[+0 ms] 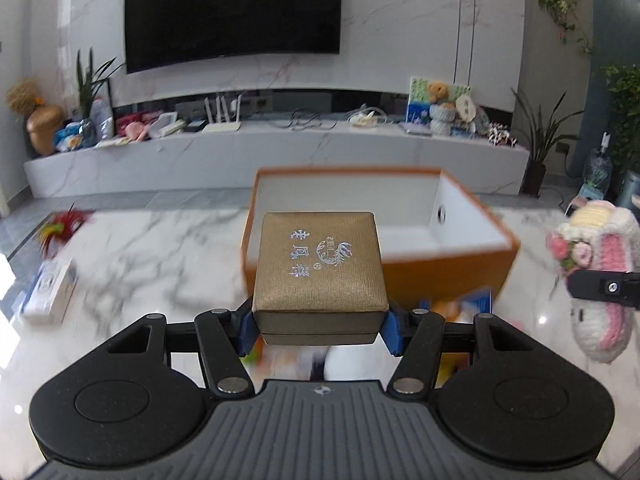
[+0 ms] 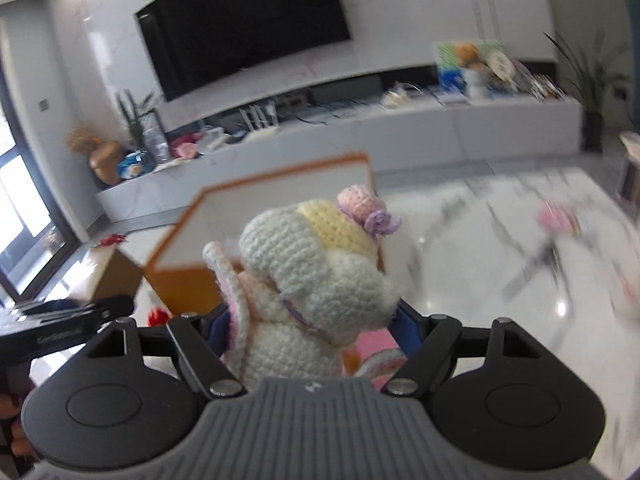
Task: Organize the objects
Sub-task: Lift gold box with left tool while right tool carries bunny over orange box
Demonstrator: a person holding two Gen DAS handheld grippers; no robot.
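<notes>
- Gold gift box (image 1: 320, 268) sits clamped between the blue pads (image 1: 246, 330) of the left gripper (image 1: 320, 330); its lid faces up, silver lettering readable, and the jaws stand partly apart, pressed on its two side walls.
- Beyond it, just past the gold box's far edge, lies the orange storage box (image 1: 452, 268), open-topped with a white inside, on the marble floor (image 1: 160, 248).
- Crocheted doll (image 2: 316, 280), white with a yellow and pink hat, fills the gap of the right gripper (image 2: 312, 328); the jaws are partly apart and press on its soft body from both sides.
- From the left wrist view the same crocheted doll (image 1: 600, 276) hangs to the right of the orange storage box, held clear of the floor.
- White carton (image 1: 50, 292) lies on the floor to the left, well apart from both grippers.
</notes>
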